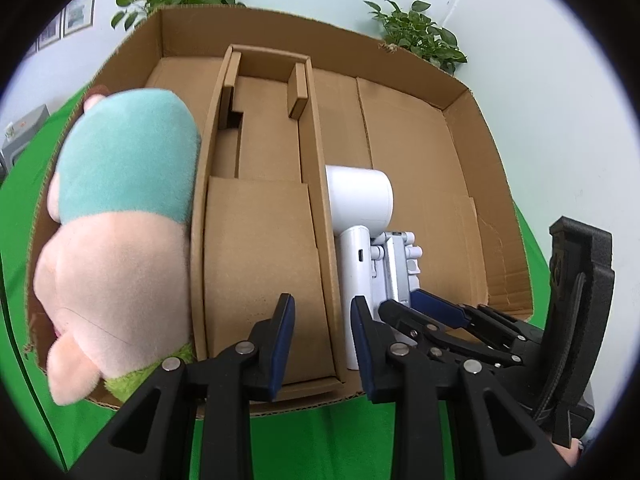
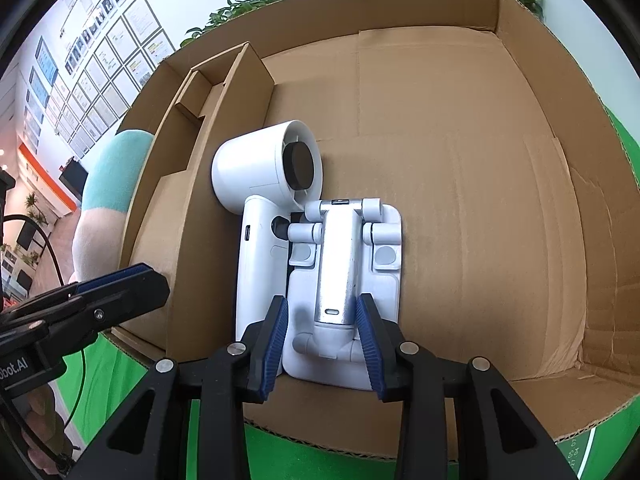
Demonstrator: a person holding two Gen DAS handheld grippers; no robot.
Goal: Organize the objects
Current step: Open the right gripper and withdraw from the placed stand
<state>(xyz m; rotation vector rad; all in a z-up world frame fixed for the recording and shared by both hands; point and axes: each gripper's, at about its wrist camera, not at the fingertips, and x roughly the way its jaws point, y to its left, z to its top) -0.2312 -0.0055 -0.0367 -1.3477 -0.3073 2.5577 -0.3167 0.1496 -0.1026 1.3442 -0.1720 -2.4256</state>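
Open box floor (image 2: 460, 200) beyond stand (image 2: 348, 280)

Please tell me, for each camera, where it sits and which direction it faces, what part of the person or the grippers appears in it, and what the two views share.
Left wrist view: sits on the left gripper, faces forward and down into the cardboard box; empty jaws over the inner divider, plush toy left, right gripper entering from the right.
Right wrist view: sits on the right gripper, faces down at the folding stand between its jaws; the left gripper and fingers of a hand appear at left.
Shared: box, divider, plush toy, white handheld fan, stand.
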